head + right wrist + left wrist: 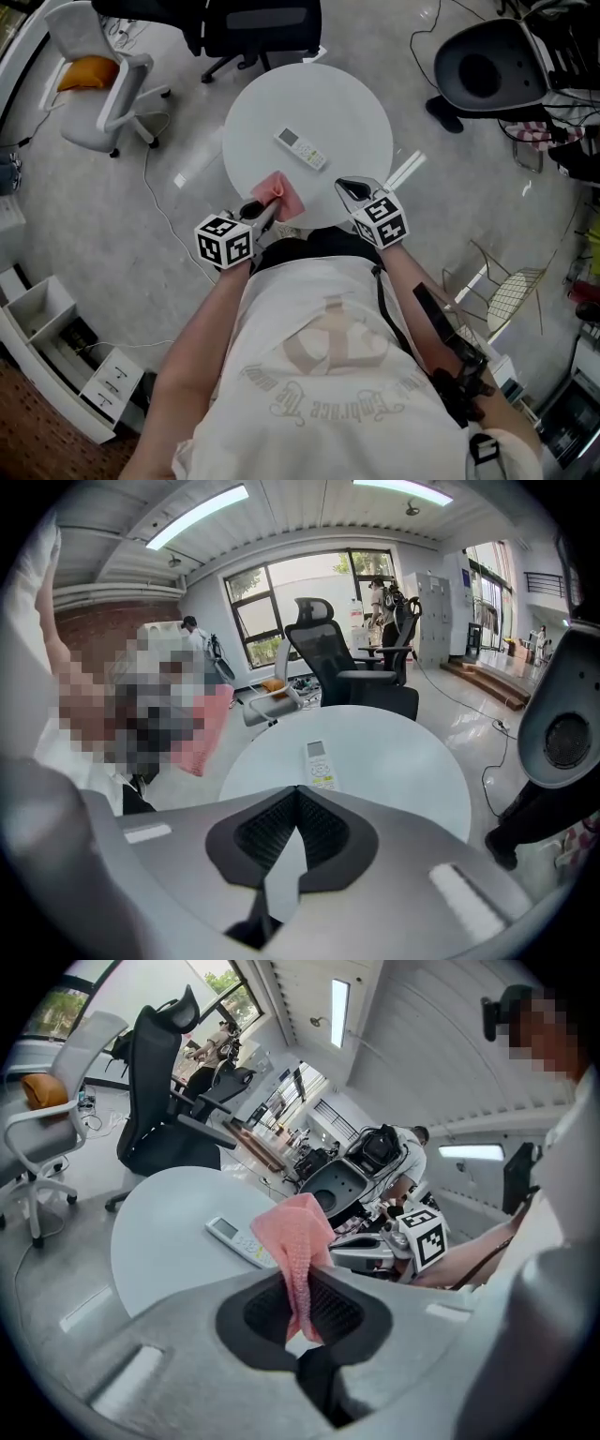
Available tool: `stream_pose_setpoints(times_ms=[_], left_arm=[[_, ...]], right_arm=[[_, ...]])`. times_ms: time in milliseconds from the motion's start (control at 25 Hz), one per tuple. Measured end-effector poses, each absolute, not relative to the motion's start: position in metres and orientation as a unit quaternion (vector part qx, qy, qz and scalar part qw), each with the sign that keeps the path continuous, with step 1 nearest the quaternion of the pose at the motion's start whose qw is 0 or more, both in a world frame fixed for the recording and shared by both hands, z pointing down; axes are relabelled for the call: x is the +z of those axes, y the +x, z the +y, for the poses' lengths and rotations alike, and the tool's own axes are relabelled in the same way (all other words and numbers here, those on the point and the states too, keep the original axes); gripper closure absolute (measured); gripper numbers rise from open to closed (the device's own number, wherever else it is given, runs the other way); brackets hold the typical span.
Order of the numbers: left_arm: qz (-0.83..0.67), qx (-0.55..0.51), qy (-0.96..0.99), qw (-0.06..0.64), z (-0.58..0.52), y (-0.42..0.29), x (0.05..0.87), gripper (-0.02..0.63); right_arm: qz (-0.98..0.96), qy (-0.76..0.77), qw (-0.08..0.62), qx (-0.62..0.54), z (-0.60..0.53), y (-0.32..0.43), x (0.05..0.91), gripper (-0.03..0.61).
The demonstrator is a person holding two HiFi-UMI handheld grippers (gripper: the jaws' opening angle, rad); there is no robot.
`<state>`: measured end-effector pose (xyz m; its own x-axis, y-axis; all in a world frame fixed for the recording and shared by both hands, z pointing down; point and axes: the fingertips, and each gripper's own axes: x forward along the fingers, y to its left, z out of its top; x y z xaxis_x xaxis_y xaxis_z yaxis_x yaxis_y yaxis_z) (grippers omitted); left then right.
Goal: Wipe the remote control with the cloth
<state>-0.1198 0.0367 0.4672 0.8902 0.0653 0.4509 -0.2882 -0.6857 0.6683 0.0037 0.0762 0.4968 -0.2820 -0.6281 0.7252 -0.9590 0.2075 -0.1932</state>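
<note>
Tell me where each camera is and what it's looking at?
Head view: on the person's head, looking steeply down at the round table, remote control, both arms and chest.
Left gripper view: rides the left gripper, facing across the table; its jaws pinch the pink cloth.
Right gripper view: rides the right gripper, jaws shut and empty, facing the office chair.
All share the remote control.

Remote control (pixel 301 148) central on the table (pixel 352 108), cloth (pixel 279 194) over the near edge, office chair (pixel 253 28) behind.

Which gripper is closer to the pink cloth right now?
Left. The left gripper is shut on the pink cloth; the right gripper, shut and empty, is apart to its right.
</note>
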Motion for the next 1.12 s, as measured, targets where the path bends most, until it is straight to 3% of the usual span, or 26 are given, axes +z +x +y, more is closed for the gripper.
stream_pose_setpoints(times_ms=[680,1120], left_arm=[[-0.03,0.307,0.871,0.383,-0.004,-0.071,0.502,0.595],[-0.019,0.339,0.857,0.387,-0.007,-0.036,0.525,0.595]], right_arm=[[-0.736,0.512,0.292,0.333,0.032,0.02,0.552,0.563],[-0.743,0.49,0.324,0.321,0.032,0.014,0.576,0.392]])
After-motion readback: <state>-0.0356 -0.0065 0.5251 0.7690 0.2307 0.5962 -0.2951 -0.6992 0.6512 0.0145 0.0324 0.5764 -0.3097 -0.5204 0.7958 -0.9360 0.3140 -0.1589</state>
